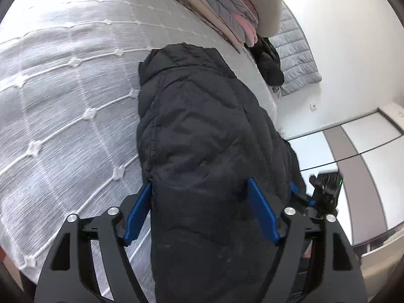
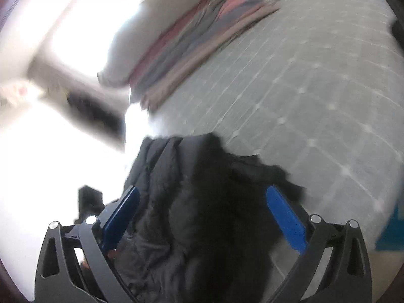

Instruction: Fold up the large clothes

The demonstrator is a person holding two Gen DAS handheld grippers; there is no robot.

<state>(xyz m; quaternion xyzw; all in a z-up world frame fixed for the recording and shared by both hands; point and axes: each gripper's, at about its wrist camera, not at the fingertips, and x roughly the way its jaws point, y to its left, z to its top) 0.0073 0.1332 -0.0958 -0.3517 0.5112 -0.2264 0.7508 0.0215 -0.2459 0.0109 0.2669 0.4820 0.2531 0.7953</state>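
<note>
The black quilted puffer jacket point(image 1: 202, 131) lay on the bed with the white stitched-grid bedspread point(image 1: 70, 96), stretched along the bed's right-hand edge in the left wrist view, its hood end pointing toward the stack of folded pink and grey clothes point(image 1: 227, 12) at the bed's far edge. The near part of the jacket rose off the bedspread into both cameras.

The left tongs point(image 1: 202, 212) stood apart with the jacket's padded bulk filling the gap; its blue pads point(image 1: 137, 214) sat against the fabric on either side, but whether they pressed or merely flanked it could not be told. The right tongs point(image 2: 202, 224) also stood wide with dark fabric between the pads, and blur hid whether they gripped.

The step in hand looked like carrying the near end over toward the hood for a lengthwise fold. Doing it well would probably mean a firm pinch through both layers, keeping the two tongs level with each other so the hem stays square, and laying the edge down before letting go.

The jacket looked thick, matte and diamond-stitched, creased and springy; it would likely puff back open unless pressed flat.
</note>
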